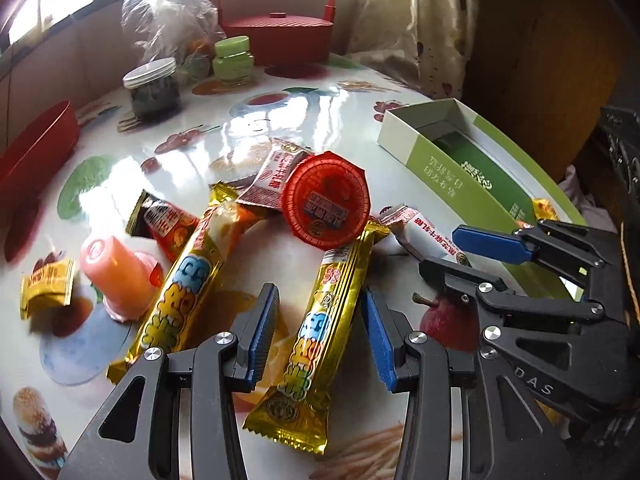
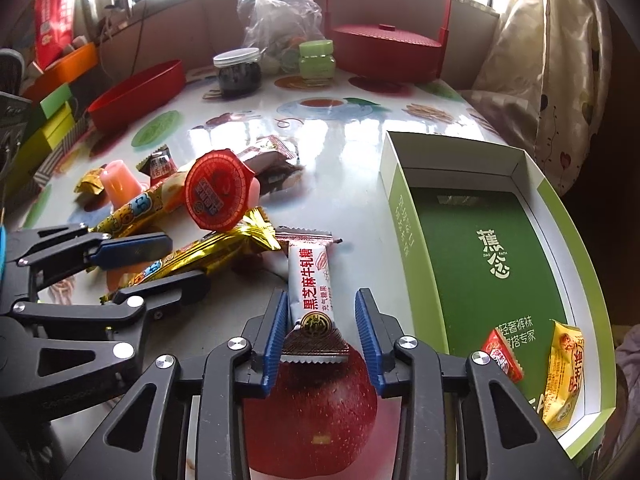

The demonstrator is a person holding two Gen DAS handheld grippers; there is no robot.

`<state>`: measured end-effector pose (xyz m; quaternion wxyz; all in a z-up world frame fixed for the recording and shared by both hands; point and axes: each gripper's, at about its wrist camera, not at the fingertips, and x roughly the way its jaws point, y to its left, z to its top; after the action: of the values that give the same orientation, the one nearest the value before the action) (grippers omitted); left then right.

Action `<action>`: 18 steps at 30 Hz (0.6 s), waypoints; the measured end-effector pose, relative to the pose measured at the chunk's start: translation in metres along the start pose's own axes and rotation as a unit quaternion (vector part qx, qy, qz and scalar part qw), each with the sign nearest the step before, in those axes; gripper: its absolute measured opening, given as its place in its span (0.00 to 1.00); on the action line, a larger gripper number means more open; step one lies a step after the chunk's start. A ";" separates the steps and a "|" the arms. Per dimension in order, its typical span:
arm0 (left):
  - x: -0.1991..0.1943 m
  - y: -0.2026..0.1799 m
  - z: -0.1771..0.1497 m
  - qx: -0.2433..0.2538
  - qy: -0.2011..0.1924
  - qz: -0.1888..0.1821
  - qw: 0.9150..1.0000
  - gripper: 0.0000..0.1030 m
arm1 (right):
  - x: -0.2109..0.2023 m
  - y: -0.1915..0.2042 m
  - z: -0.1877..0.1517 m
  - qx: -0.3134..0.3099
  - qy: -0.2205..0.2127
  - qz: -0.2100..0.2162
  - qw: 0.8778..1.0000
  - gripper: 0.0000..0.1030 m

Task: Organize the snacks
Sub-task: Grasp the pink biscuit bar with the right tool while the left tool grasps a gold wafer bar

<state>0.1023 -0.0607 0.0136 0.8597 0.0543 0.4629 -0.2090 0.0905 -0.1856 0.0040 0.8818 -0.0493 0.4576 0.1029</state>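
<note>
My right gripper (image 2: 322, 296) is open around the near end of a white nougat candy (image 2: 310, 280). The left pad is at the wrapper and the right pad stands clear of it. Beside it, my left gripper (image 1: 320, 296) is open over a gold wafer bar (image 1: 320, 328), with gaps on both sides. A second gold bar (image 1: 188, 288), a red-lidded jelly cup (image 1: 324, 200), a pink jelly cup (image 1: 116, 272) and small wrapped candies lie in a pile. The green-and-white box (image 2: 394, 200) on the right holds a red candy (image 2: 502, 354) and a yellow candy (image 2: 564, 372).
At the back stand a red lidded basket with a handle (image 2: 384, 48), a dark jar (image 2: 238, 70), a green jar (image 2: 316, 60) and a plastic bag (image 2: 280, 4). A red oval tray (image 2: 136, 96) sits at the left. The round table's edge runs just right of the box.
</note>
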 end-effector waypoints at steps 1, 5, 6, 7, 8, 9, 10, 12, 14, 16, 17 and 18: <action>0.001 -0.001 0.001 0.004 0.000 0.003 1.000 0.43 | 0.000 0.000 0.000 -0.001 0.001 -0.001 1.000 0.33; 0.000 0.000 0.001 -0.001 -0.001 0.002 1.000 0.43 | 0.001 0.003 0.000 -0.008 0.001 -0.011 1.000 0.33; 0.000 0.000 0.000 -0.001 -0.002 0.002 1.000 0.43 | 0.000 0.003 -0.001 -0.008 0.000 -0.011 1.000 0.33; 0.000 0.000 0.000 -0.003 -0.004 0.003 1.000 0.43 | 0.000 0.003 -0.001 -0.009 0.000 -0.012 1.000 0.33; -0.001 0.000 -0.001 -0.004 -0.004 0.004 1.000 0.42 | 0.000 0.003 -0.001 -0.010 0.000 -0.012 1.000 0.33; -0.001 0.000 -0.001 -0.006 -0.005 0.004 1.000 0.36 | 0.000 0.003 -0.001 -0.010 0.000 -0.013 1.000 0.33; -0.002 -0.001 -0.002 -0.006 -0.005 0.003 1.000 0.33 | 0.000 0.004 -0.001 -0.010 0.000 -0.013 1.000 0.33; -0.002 -0.002 -0.003 -0.007 -0.006 0.001 1.000 0.31 | -0.001 0.003 -0.002 -0.009 -0.001 -0.013 1.000 0.31; -0.004 -0.003 -0.005 -0.009 -0.006 -0.001 1.000 0.28 | -0.002 0.002 -0.003 -0.006 -0.003 -0.015 1.000 0.27; -0.005 -0.004 -0.007 -0.013 -0.007 -0.006 1.000 0.25 | -0.004 -0.001 -0.004 -0.002 -0.007 -0.008 1.000 0.25; -0.006 -0.004 -0.009 -0.016 -0.007 -0.008 1.000 0.23 | -0.005 -0.001 -0.005 -0.001 -0.008 -0.004 1.000 0.25; -0.007 -0.005 -0.011 -0.018 -0.008 -0.009 1.000 0.23 | -0.006 -0.001 -0.005 -0.001 -0.009 -0.001 1.000 0.24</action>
<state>0.0882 -0.0602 0.0140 0.8624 0.0332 0.4601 -0.2084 0.0829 -0.1885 0.0061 0.8861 -0.0500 0.4492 0.1028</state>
